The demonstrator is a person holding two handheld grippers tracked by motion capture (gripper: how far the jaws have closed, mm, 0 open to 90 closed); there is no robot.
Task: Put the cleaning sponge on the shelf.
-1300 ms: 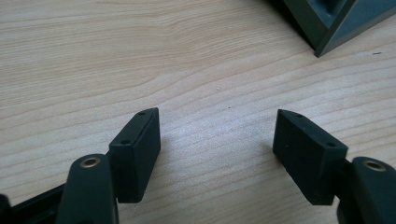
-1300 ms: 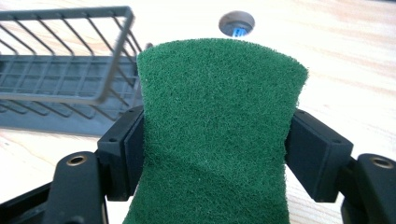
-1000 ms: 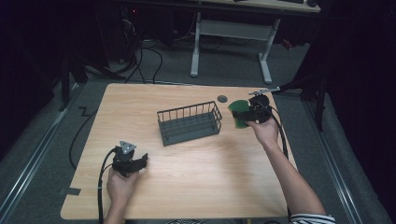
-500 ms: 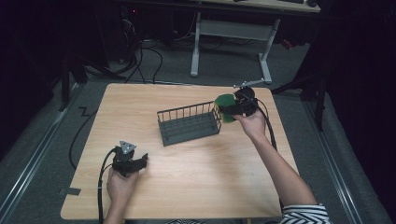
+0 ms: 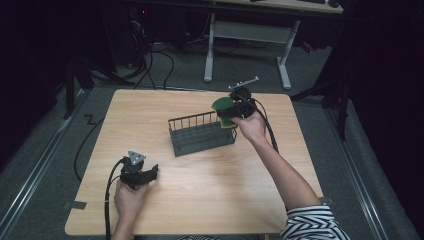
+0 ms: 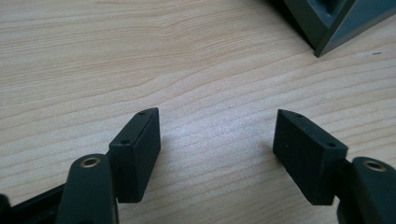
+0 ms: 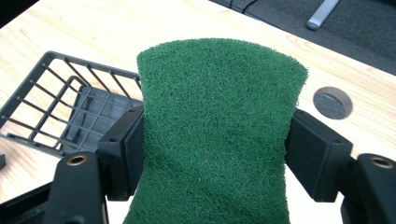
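**Sponge carried to the basket**

Green sponge gripped by the right tool, pads pressed into both sides so that the sponge is pinched narrow in the middle. In the high view, right tool placed right of centre, in the upper half of the frame, with the sponge held in the air at the right end of the wire basket, above its rim. Same basket visible at the left of the right gripper view, below and beside the sponge; seems empty inside, as far as visible. Round grey cap set in the desk, at the right of that view.

Left tool resting low on the desk in the lower left of the high view, well apart from the basket. Jaws wide open with only bare wood between them, in the left gripper view.

Step in hand, by judgement: transport of the sponge toward the basket, not yet released. Next move probably calls for a little more travel to the left of the frame, until fully over the basket opening, then lowering past the wire rim and opening of the right tool. Care needed with the rim: sponge wide and soft, easy to catch on the wires.
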